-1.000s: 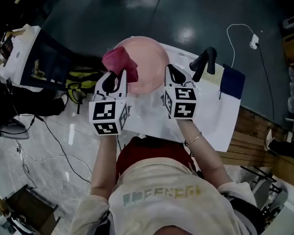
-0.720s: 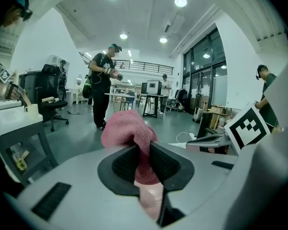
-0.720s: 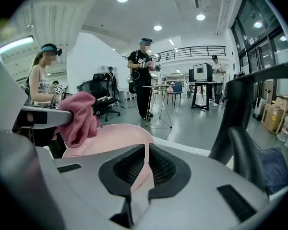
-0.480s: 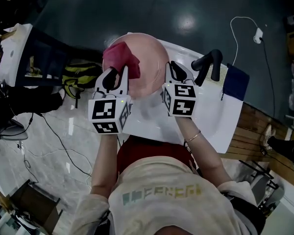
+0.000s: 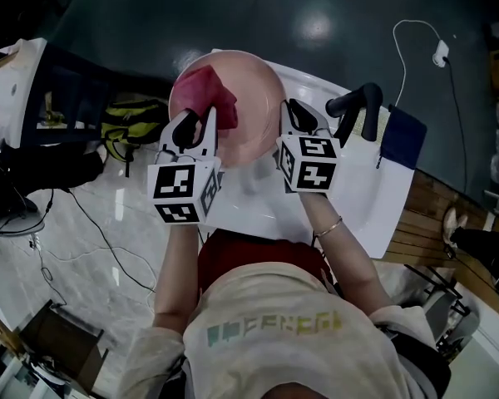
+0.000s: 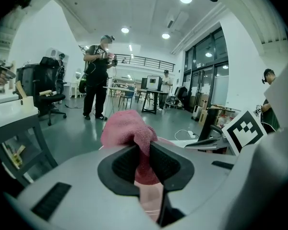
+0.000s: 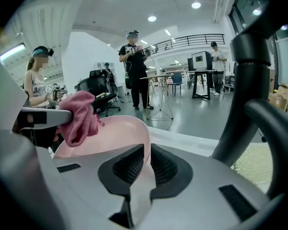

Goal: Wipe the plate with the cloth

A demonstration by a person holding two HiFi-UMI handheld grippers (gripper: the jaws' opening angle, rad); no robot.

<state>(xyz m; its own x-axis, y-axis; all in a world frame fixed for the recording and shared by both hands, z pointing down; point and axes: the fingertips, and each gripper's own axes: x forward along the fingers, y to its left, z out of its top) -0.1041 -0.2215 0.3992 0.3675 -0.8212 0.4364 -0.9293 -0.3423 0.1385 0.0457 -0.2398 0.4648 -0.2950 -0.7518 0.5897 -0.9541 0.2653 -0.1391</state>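
Pinching the cloth (image 5: 206, 90), left claw (image 5: 198, 127) has it bunched against the left side of the plate (image 5: 251, 98). Right claw (image 5: 293, 116) is clamped on the plate's right rim, holding it up over the bench (image 5: 362, 194).

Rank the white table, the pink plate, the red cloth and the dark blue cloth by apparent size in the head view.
1. white table
2. pink plate
3. red cloth and dark blue cloth: nearly alike, so I leave them unranked.
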